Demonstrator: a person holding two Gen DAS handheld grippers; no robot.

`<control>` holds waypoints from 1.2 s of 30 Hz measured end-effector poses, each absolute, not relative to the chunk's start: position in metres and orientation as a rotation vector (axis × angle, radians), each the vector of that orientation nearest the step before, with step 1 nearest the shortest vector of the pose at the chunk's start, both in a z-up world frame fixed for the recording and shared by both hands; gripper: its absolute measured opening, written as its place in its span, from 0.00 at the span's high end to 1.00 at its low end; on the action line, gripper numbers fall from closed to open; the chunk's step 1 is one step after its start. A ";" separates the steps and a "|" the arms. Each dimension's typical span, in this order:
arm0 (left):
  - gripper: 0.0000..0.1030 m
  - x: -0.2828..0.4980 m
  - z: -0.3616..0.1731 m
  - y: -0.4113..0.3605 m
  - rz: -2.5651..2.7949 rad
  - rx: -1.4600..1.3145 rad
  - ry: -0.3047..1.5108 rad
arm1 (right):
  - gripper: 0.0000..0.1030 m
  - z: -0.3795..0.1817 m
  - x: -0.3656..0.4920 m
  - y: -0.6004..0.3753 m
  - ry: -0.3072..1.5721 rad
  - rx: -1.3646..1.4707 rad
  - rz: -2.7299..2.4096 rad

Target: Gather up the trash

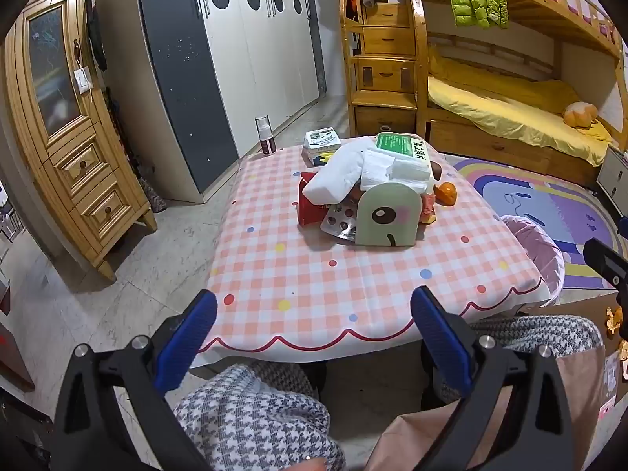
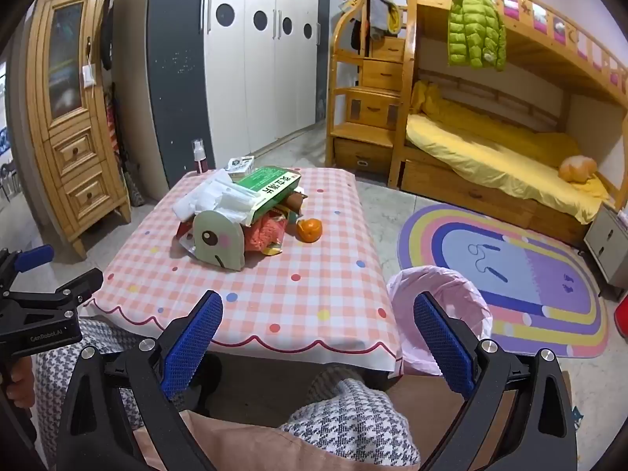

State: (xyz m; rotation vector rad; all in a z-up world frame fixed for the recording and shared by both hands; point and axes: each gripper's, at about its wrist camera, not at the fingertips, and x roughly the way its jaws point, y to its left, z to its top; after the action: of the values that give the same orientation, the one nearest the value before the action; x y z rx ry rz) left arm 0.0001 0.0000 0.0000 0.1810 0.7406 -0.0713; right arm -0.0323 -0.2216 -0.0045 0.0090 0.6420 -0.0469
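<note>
Table (image 2: 298,294): low, under a pink checked cloth whose scalloped hem hangs free at the near edge. Risk: a jaw catching that hem on the way in would drag the cloth and everything on it.

Trash bin (image 2: 443,302): pink-lined, on the floor just beside the table's right corner, mouth open. Risk: it looks light; a knock from the right arm could tip it or shove it out of reach.

Trash heap (image 1: 369,192): piled mid-table, well apart from both tools. Risk: it is stacked loosely, so pulling one piece could topple the rest.

Green desk bin (image 1: 386,216): small, with a cartoon face, lying on its side at the front of the heap, trash spilling behind it. Risk: gripped as trash by mistake, or rolled aside, scattering the contents.

White wrapping (image 1: 345,174): crumpled, draped over the top. Risk: soft and bulky; a shallow pinch may shed it short of the trash bin.

Green carton (image 2: 271,190): flat, tilted on the heap. Risk: likely to slide off if what lies beneath is disturbed.

Blister pack (image 1: 341,223): foil, flat under the desk bin's edge. Risk: thin, hard to get a pad beneath.

Orange peel (image 2: 309,229): beside the heap on its right. Risk: round, may roll toward the edge if nudged.

Left gripper (image 1: 314,333): jaws spread fully, nothing between them, poised over the near edge.

Right gripper (image 2: 320,329): likewise wide and empty, near the bin corner. Risk: both reaching the heap together could collide.
</note>
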 end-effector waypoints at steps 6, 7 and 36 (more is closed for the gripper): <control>0.07 -0.001 0.001 0.000 -0.069 0.182 0.733 | 0.06 -0.006 -0.034 -0.220 0.645 0.007 -0.046; 0.07 -0.001 0.002 0.000 -0.069 0.183 0.732 | 0.06 -0.006 -0.033 -0.219 0.651 0.002 -0.048; 0.07 0.000 -0.003 0.006 -0.061 0.180 0.740 | 0.06 -0.008 -0.034 -0.217 0.658 -0.006 -0.046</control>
State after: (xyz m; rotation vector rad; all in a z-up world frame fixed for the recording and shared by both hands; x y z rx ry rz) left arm 0.0004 0.0064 -0.0032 0.1803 0.7401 -0.0612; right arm -0.0337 -0.2172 -0.0083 -0.0064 0.6576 -0.0459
